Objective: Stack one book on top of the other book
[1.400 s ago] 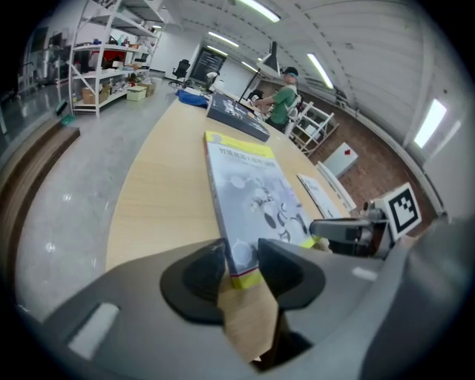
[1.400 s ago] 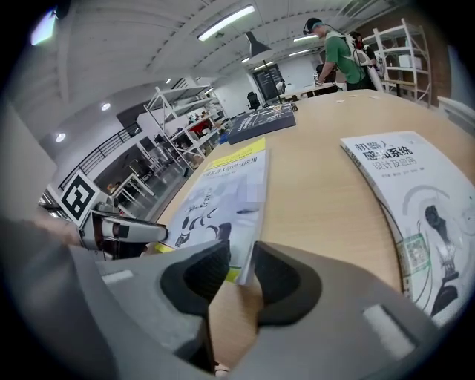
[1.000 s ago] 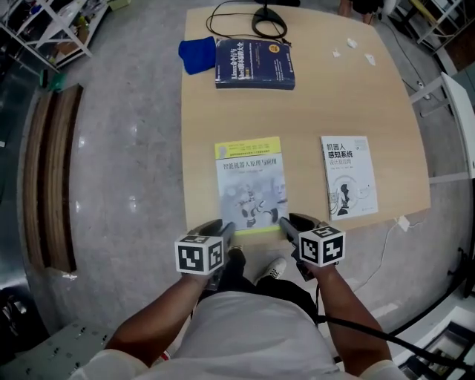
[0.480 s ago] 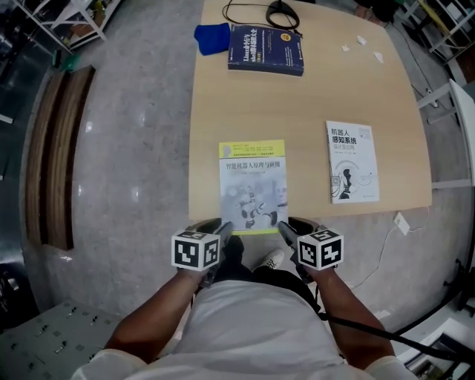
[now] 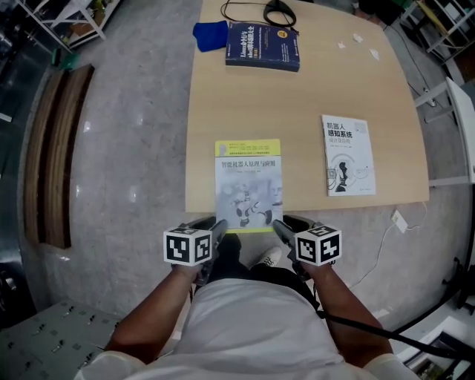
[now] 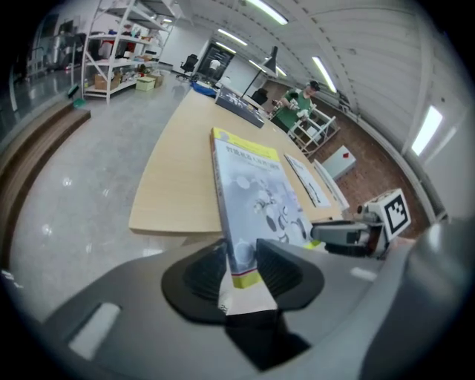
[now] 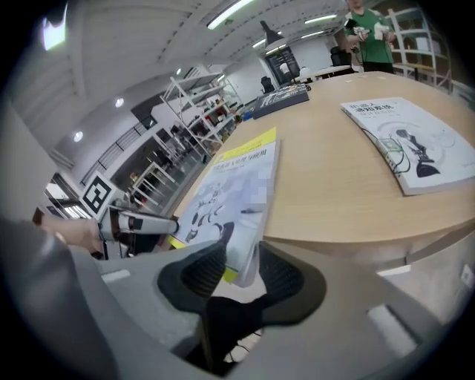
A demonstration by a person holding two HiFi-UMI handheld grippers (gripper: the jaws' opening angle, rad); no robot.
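Yellow book (image 5: 248,182) nearer, lengthwise away, clamped in left gripper (image 6: 242,269) and right gripper (image 7: 242,272) fingers (image 7: 289,278).

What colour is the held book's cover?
The book is pale grey with a yellow top band; clearest in head view.

- Bright, even light came from ceiling strip lights (image 6: 261,9); shadows were faint.
- Both gripper views bulged towards dark, vignetted edges.
- The left gripper (image 6: 241,261) looked blurred near the lens.
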